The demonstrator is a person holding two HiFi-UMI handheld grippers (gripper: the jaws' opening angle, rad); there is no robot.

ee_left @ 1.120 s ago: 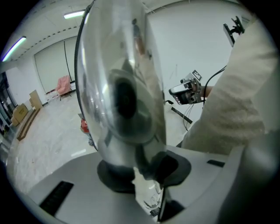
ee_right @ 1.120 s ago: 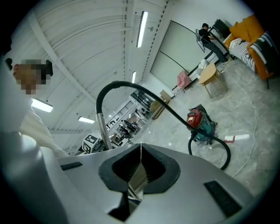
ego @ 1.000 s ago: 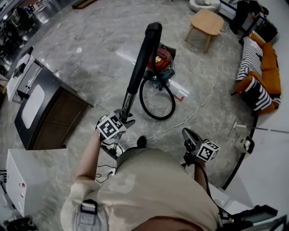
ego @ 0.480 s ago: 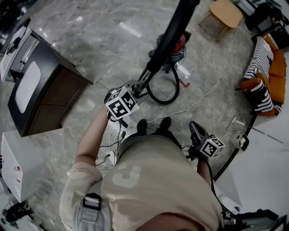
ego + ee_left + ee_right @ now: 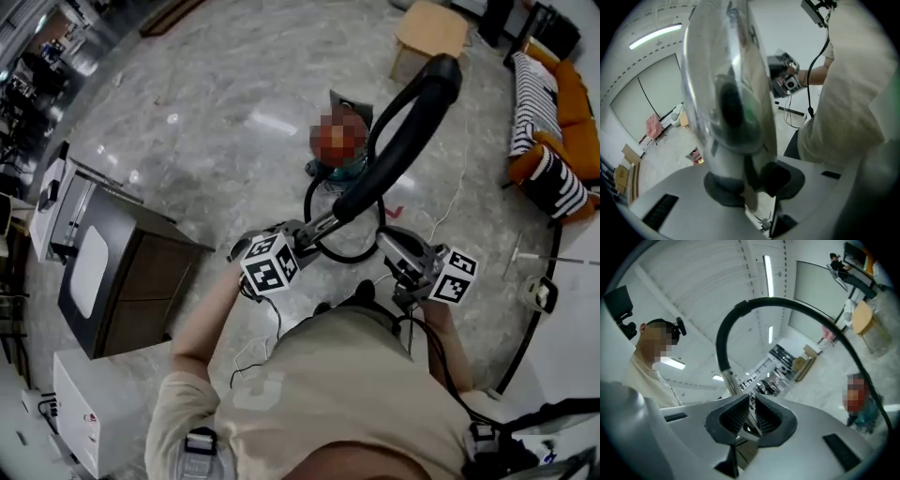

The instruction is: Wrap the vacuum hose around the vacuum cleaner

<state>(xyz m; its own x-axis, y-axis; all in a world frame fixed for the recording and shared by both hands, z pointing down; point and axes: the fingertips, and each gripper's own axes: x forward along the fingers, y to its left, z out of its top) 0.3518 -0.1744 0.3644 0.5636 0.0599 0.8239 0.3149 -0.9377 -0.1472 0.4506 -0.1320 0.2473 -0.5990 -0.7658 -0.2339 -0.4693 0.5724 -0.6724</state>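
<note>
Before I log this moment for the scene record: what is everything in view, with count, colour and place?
vacuum cleaner: one, red and teal, on the floor ahead
vacuum hose: one, black, looped by the cleaner, stiff end up in the air
table: one, light wood, beyond the cleaner
sofa: one, orange with striped cushions, far right
cabinet: one, dark, left
box unit: one, white, lower left
left gripper: one, grey, shut on the vacuum hose
right gripper: one, grey, shut, empty

The vacuum cleaner [image 5: 342, 169] stands between a cabinet [image 5: 122, 272], left, and a sofa [image 5: 553, 141], right.
</note>
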